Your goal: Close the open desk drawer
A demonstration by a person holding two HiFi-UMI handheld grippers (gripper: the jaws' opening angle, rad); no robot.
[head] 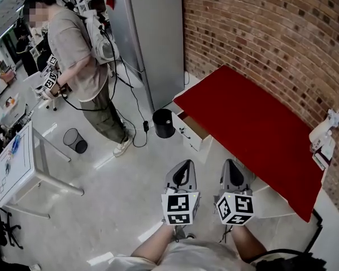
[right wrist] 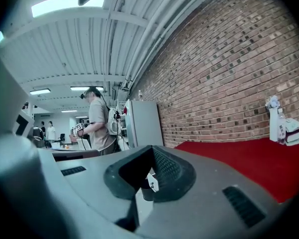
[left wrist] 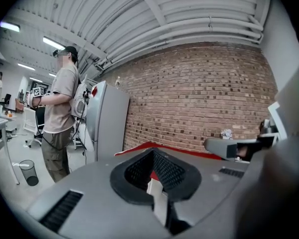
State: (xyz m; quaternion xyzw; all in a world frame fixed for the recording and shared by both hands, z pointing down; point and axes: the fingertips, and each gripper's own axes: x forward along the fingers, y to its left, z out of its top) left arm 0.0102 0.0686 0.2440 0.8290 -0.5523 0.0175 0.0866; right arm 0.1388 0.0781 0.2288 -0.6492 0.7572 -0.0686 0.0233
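Note:
The desk [head: 254, 129] has a red top and stands along the brick wall. Its white drawer [head: 193, 130] is pulled out at the far left corner and faces the floor space. My left gripper [head: 181, 164] and right gripper [head: 231, 162] hang side by side in the air on the near side of the drawer, well short of it, both pointing towards it. Both have their jaws shut with nothing between them. In the left gripper view the left gripper [left wrist: 157, 182] frames the desk's red edge [left wrist: 149, 146]. The right gripper [right wrist: 147, 180] has the red top [right wrist: 239, 153] at its right.
A black bin [head: 163, 123] stands on the floor just left of the drawer. A person [head: 82, 66] with grippers stands at the far left, trailing cables, by a tall grey cabinet [head: 150, 33]. A mesh bin [head: 74, 140] and a white table [head: 17, 162] are at left. Bottles [head: 326, 133] sit at the desk's right end.

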